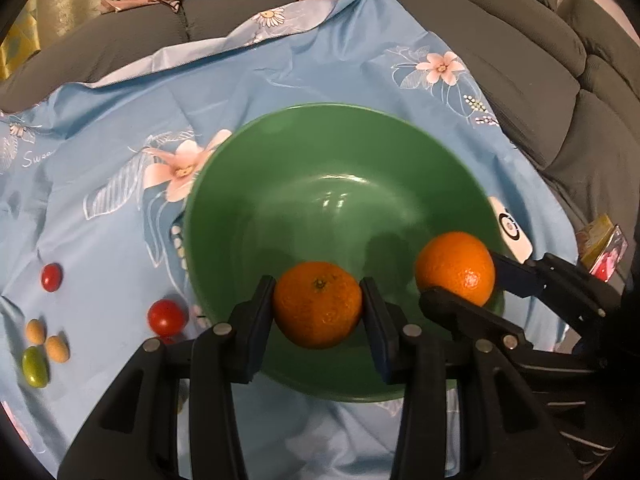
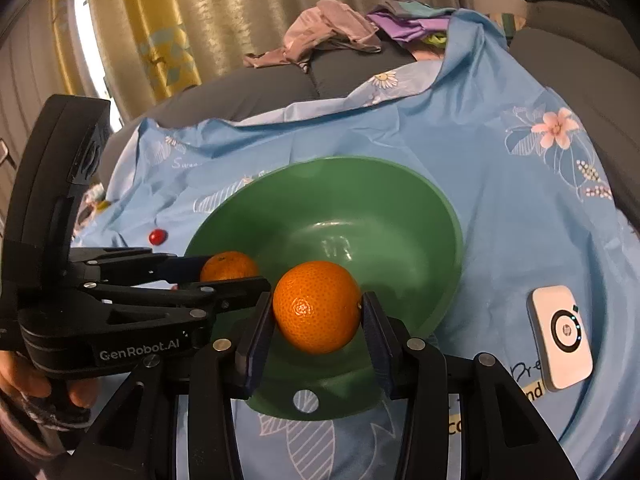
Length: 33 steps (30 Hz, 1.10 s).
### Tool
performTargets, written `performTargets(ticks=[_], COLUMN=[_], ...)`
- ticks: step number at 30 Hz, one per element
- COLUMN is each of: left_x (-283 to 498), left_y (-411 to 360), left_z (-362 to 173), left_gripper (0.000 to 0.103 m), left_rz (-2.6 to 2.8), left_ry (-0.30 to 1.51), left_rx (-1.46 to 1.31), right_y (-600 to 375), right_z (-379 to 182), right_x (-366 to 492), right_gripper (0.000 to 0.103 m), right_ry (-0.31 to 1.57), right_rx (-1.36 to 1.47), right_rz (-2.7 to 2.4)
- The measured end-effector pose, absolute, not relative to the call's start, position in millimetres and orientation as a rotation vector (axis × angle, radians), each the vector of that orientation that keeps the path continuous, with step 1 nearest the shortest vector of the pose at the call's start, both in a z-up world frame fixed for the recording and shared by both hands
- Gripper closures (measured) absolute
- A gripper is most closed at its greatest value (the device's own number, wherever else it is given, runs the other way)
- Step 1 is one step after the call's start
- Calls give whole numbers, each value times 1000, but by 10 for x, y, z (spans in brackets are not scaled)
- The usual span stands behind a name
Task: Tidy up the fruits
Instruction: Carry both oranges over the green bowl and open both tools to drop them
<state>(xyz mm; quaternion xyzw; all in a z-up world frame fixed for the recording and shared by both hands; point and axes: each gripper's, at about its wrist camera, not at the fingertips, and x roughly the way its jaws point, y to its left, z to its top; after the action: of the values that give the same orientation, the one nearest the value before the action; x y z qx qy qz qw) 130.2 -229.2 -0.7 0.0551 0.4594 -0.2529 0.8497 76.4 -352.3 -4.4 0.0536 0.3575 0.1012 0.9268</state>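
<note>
A green bowl (image 1: 280,168) (image 2: 400,208) with nothing lying in it stands on a blue flowered cloth (image 1: 120,120). My left gripper (image 1: 318,312) is shut on an orange (image 1: 318,304) and holds it over the bowl's near rim. My right gripper (image 2: 318,314) is shut on a second orange (image 2: 318,306) over the near side of the bowl. In the left wrist view that second orange (image 1: 456,268) hangs at the bowl's right edge in the right gripper (image 1: 460,280). In the right wrist view the left gripper (image 2: 228,270) comes in from the left with its orange (image 2: 228,266).
Two red cherry tomatoes (image 1: 166,316) (image 1: 52,276) and small yellow and green fruits (image 1: 36,360) lie on the cloth left of the bowl. A white round-marked device (image 2: 560,332) lies right of the bowl. Grey sofa cushions (image 1: 540,80) and heaped clothes (image 2: 332,36) surround the cloth.
</note>
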Motion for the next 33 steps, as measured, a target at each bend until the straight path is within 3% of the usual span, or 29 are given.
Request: performTargets(ticks=[4, 10, 17, 24, 33], left_x=[1254, 1175, 842, 385, -17], left_y=[-2250, -2186, -1841, -1166, -467], left_z=[28, 130, 229, 213, 104], left_gripper=[59, 47, 24, 18, 18], left_rz=[-536, -520, -505, -377, -224], left_ry=[956, 927, 911, 915, 920], left_rx=[110, 96, 51, -2, -82], right_y=[-3525, -3534, -3429, -3190, -2714], right_z=[-28, 46, 185, 283, 273], right_x=[749, 680, 527, 407, 337], right_gripper=[57, 56, 56, 56, 56], right_ry=[735, 726, 694, 679, 718], right_rx=[101, 89, 75, 72, 24], right_rz=[185, 154, 195, 306, 433])
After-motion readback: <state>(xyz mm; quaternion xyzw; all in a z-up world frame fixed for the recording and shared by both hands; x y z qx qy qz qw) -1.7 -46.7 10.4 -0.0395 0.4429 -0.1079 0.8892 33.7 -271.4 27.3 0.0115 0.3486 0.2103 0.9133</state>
